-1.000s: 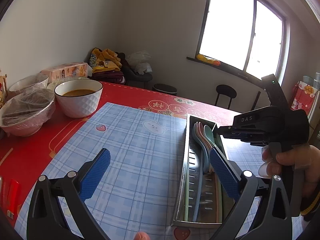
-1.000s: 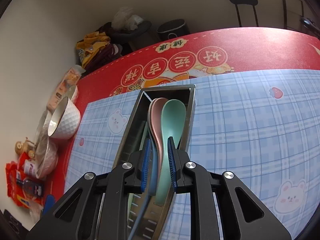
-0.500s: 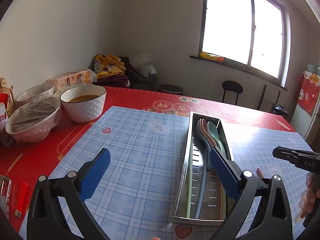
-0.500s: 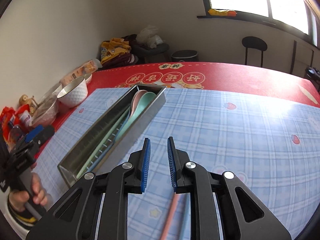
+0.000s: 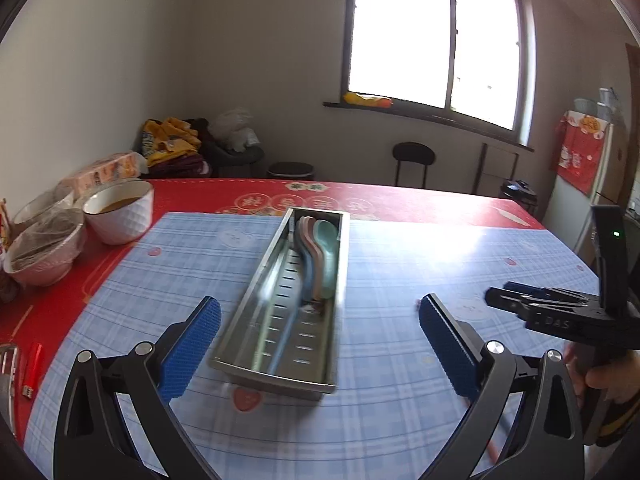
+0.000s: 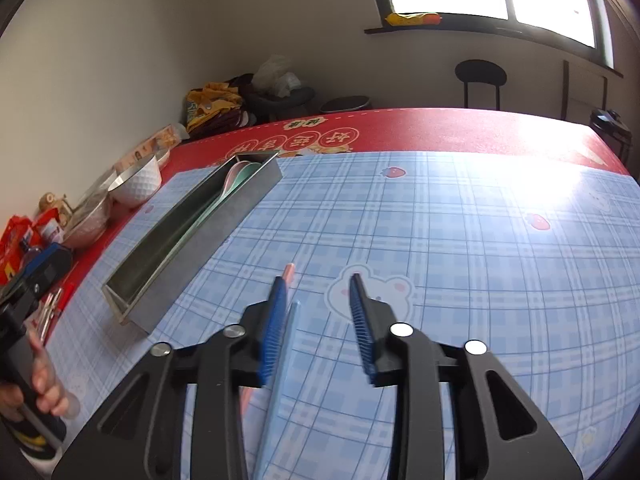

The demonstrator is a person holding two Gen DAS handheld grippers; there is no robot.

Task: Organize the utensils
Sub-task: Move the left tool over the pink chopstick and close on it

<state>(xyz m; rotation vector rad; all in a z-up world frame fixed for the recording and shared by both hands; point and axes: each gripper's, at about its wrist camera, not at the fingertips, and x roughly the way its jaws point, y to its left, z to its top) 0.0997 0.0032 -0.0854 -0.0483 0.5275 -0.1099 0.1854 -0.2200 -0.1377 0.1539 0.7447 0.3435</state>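
Note:
A long steel tray [image 5: 256,320] lies on the blue checked mat, with pastel spoons [image 5: 322,246] and thin sticks inside. My left gripper [image 5: 318,303] hovers open over the tray's near end and touches nothing. To its right, a hand holds my right gripper [image 5: 496,294] low over the mat. In the right wrist view the right gripper [image 6: 317,280] has its jaws opening. A pink stick [image 6: 289,270] and a pale blue stick [image 6: 294,314] lie flat beside its left finger, and the pads do not press on them. The tray [image 6: 208,236] sits to the left.
A white bowl of brown liquid [image 5: 120,212] and covered bowls [image 5: 44,248] stand at the table's left. A red lighter [image 5: 34,364] lies on the red cloth near the left edge. Snack packets [image 6: 16,236] crowd the far left. Stools stand beyond the table.
My right gripper left the tray, swung right over the mat and opened its jaws above the two sticks. The left gripper shifted so the tray now lies between its fingers.

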